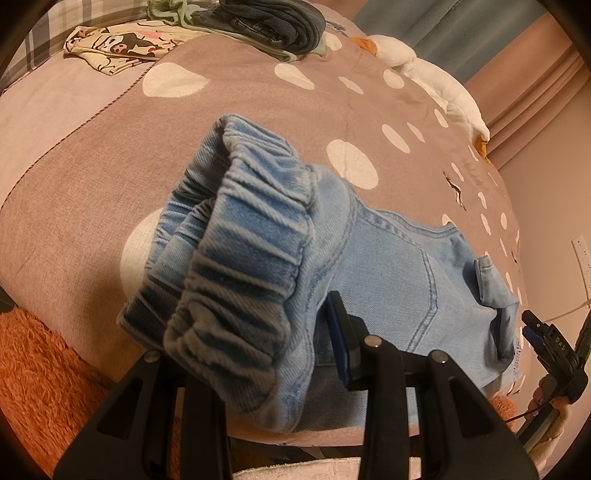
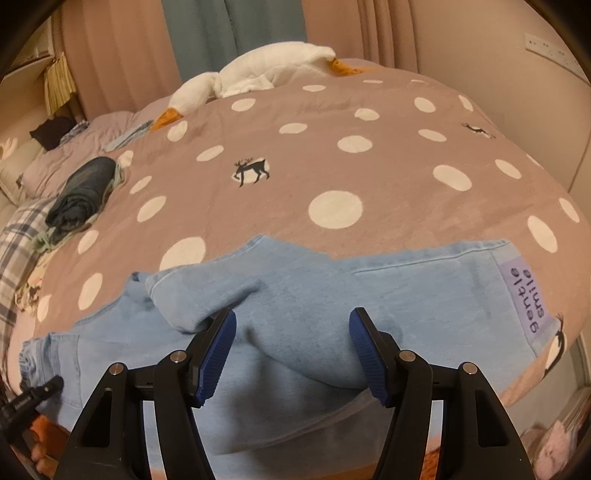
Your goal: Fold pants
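Light blue denim pants (image 1: 399,266) lie on the brown dotted bedspread (image 1: 258,92). In the left wrist view their elastic waistband (image 1: 251,258) is lifted and bunched over my left gripper (image 1: 295,350), which is shut on it; only its right blue pad (image 1: 340,332) shows. In the right wrist view the pants (image 2: 406,288) stretch across the bed with a purple "gentle smile" label (image 2: 524,299) at right. My right gripper (image 2: 291,350) is open, its blue pads (image 2: 218,350) either side of a raised fold of denim. It shows at the left view's right edge (image 1: 546,343).
A pile of dark folded clothes (image 1: 266,22) and a cartoon-print cloth (image 1: 122,44) lie at the bed's far side. A white goose plush (image 2: 266,70) lies near the curtains. An orange fluffy blanket (image 1: 37,369) sits at the near edge. A wall is to the right.
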Available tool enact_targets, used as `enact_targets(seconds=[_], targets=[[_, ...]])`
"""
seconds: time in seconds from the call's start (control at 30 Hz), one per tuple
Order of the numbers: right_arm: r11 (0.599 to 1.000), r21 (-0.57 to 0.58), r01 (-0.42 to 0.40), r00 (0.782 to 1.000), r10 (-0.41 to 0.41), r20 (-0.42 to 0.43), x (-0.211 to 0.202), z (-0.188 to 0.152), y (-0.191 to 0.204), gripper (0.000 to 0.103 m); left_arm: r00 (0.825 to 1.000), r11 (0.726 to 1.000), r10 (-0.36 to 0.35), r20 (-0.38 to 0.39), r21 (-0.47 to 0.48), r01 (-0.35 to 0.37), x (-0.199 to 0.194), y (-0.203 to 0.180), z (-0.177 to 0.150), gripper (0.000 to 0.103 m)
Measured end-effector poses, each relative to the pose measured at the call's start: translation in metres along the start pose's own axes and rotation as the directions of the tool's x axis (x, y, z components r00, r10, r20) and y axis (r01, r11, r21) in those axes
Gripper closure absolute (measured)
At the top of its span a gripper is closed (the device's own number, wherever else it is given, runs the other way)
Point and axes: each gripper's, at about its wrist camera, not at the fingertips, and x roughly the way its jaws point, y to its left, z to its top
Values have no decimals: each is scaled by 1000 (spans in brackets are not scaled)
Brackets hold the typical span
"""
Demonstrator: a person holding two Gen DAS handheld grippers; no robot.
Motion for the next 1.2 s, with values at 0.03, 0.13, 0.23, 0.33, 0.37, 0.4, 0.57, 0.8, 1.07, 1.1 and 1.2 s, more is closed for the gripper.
enact_targets(seconds=[0.03, 0.13, 0.23, 0.33, 0.37, 0.4, 0.57, 0.8, 1.07, 1.1, 1.2], targets=[[1000, -6, 0, 1000, 0, -3, 1, 0, 1, 39, 1000, 1000, 0, 0, 1, 0, 0, 0, 0, 68], [1000, -30, 1, 1000, -1, -13, 4, 2, 7, 39, 1000, 1000, -1, 0, 2, 1, 0, 0, 0, 68], [999, -49, -2, 1000, 1, -20, 8, 6, 10, 39, 1000, 1000, -2, 0, 2, 2, 1, 0, 0, 68], [997, -79, 3, 1000, -6, -27, 13, 13, 15, 39, 1000, 1000, -1, 1, 3, 1, 0, 1, 0, 68], [996, -88, 10, 1000, -12, -27, 13, 14, 16, 39, 1000, 1000, -2, 1, 3, 2, 1, 0, 1, 68], [995, -99, 17, 1000, -19, -23, 14, 16, 18, 39, 1000, 1000, -2, 1, 1, 2, 0, 0, 0, 68], [991, -132, 25, 1000, -27, -10, 15, 23, 22, 39, 1000, 1000, 0, 0, 2, 0, 1, 0, 1, 68], [981, -194, 23, 999, -32, -44, 33, 31, 34, 39, 1000, 1000, -2, 0, 1, 2, 0, 1, 0, 67], [923, -368, 110, 987, -144, -67, 67, 29, 61, 39, 1000, 1000, -2, 1, 2, 2, 1, 1, 1, 67], [920, -375, 115, 987, -149, -63, 68, 29, 61, 39, 1000, 1000, -1, 1, 2, 1, 1, 1, 0, 67], [913, -389, 121, 987, -152, -51, 70, 30, 64, 39, 1000, 1000, 0, 0, 2, 0, 1, 1, 0, 67]])
